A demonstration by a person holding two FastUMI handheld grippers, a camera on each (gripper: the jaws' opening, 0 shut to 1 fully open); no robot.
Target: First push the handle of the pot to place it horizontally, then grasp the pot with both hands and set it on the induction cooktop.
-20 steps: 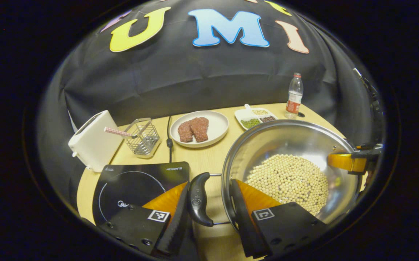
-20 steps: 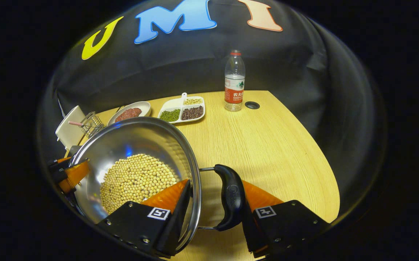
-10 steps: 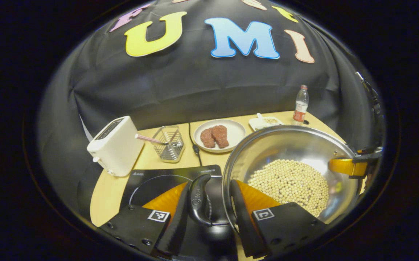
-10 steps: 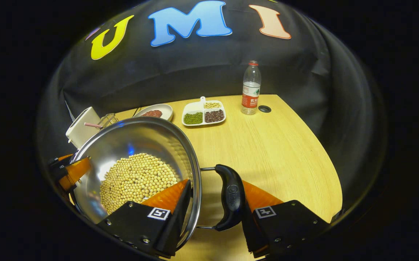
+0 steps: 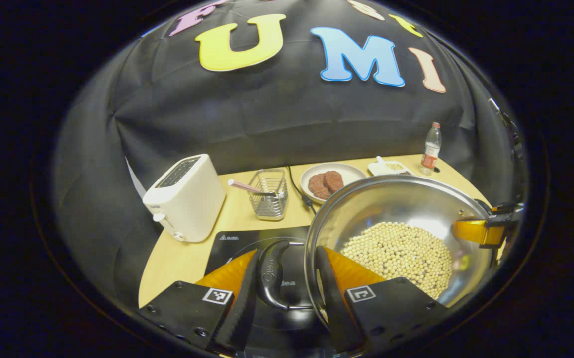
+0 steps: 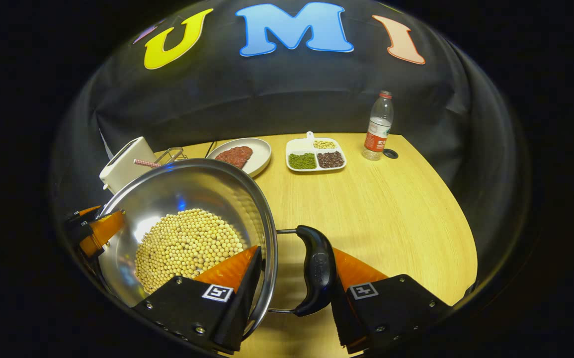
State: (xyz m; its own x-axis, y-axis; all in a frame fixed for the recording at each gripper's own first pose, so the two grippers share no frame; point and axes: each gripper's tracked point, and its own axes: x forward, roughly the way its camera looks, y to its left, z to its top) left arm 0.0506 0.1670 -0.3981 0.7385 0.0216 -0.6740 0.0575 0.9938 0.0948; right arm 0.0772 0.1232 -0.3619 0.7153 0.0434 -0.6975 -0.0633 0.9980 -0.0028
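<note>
Pot [image 5: 406,209], steel, part-filled with pale beans [image 5: 401,251], held above induction cooktop [image 5: 247,238]. Left gripper [image 5: 289,278] clamped: one finger outside black handle [image 5: 269,276], other inside pot rim. Right gripper [image 6: 291,278] clamped likewise on opposite handle [image 6: 319,271]. Whether pot base touches cooktop: cannot tell. Beyond cooktop: toaster [image 5: 185,196], wire basket [image 5: 269,194], plate of meat [image 5: 331,176]. Farther from pot: divided dish [image 6: 315,155], bottle [image 6: 377,127] on table [image 6: 396,214].

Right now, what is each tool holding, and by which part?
Both hold the pot. The left tool clamps its left side handle and rim; the right tool clamps the right side handle and rim.
</note>
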